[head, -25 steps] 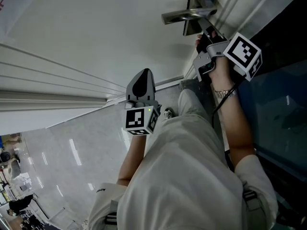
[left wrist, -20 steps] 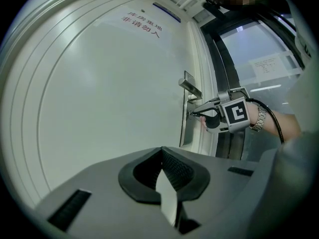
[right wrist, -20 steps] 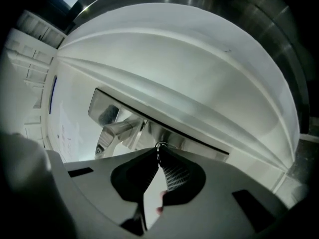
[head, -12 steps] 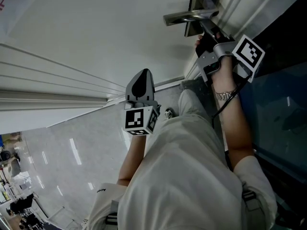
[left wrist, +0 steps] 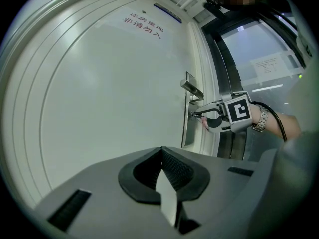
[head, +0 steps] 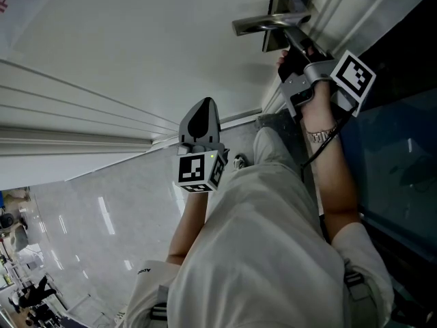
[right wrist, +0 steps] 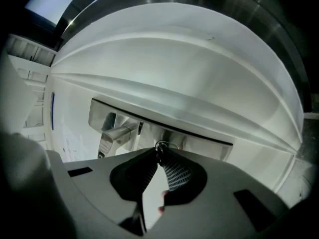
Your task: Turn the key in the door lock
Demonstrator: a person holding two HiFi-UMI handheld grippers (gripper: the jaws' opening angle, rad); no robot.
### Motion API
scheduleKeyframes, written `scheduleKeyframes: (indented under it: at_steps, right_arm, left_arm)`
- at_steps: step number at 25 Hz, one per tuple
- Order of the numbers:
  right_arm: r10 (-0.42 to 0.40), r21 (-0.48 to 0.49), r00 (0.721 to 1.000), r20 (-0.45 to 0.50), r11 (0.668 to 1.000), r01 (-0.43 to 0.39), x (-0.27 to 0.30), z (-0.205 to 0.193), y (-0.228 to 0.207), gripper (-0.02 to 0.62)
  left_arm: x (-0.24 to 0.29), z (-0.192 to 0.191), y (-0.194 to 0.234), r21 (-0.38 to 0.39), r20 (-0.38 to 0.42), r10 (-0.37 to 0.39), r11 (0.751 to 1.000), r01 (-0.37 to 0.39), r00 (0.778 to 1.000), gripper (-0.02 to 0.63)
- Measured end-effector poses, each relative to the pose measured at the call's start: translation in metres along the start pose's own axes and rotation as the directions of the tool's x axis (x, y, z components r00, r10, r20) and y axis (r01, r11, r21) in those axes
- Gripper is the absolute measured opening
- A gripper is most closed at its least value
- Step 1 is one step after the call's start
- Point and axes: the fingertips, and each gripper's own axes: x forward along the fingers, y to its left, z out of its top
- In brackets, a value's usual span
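Observation:
A small key (right wrist: 160, 146) with a wire ring sits in the lock of the steel lock plate (right wrist: 199, 139) on the white door (head: 136, 39), just below the lever handle (head: 263, 23). My right gripper (right wrist: 160, 151) points at the door and is shut on the key's head. Its jaws have just been opening a little, with the key still between the tips. In the left gripper view, the right gripper (left wrist: 195, 115) meets the plate under the handle (left wrist: 192, 88). My left gripper (head: 205, 105) hangs away from the door, shut on nothing (left wrist: 162, 152).
A dark glass panel (head: 403, 156) and metal door frame (left wrist: 227, 78) flank the door on the right. A person's light trousers (head: 259, 251) fill the lower head view. A glossy tiled floor (head: 89, 217) stretches to the left, with distant people.
The right gripper has rolled at the lock, its marker cube swinging slightly up and right. The left gripper has stayed where it was.

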Motion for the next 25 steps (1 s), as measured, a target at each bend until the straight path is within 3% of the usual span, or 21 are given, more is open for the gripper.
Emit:
scheduleKeyframes:
  at_steps: [17, 22, 25]
  right_arm:
    - [-0.011, -0.084, 1.000, -0.012, 0.996, 0.010, -0.0015, 0.0004, -0.0069, 0.106]
    - [-0.064, -0.257, 0.998, -0.004, 0.965, 0.061, -0.0012, 0.0017, -0.0044, 0.112]
    - [-0.062, -0.293, 0.998, -0.011, 0.954, 0.056, -0.0016, 0.0018, -0.0057, 0.115]
  left_arm:
    - [-0.0026, -0.0058, -0.0019, -0.001, -0.010, 0.011, 1.000, -0.011, 1.000, 0.009]
    - [-0.0025, -0.0049, -0.0012, 0.011, -0.014, 0.016, 1.000, -0.016, 1.000, 0.009]
    - [-0.0028, -0.0060, -0.0022, 0.016, -0.021, 0.018, 1.000, -0.017, 1.000, 0.009]
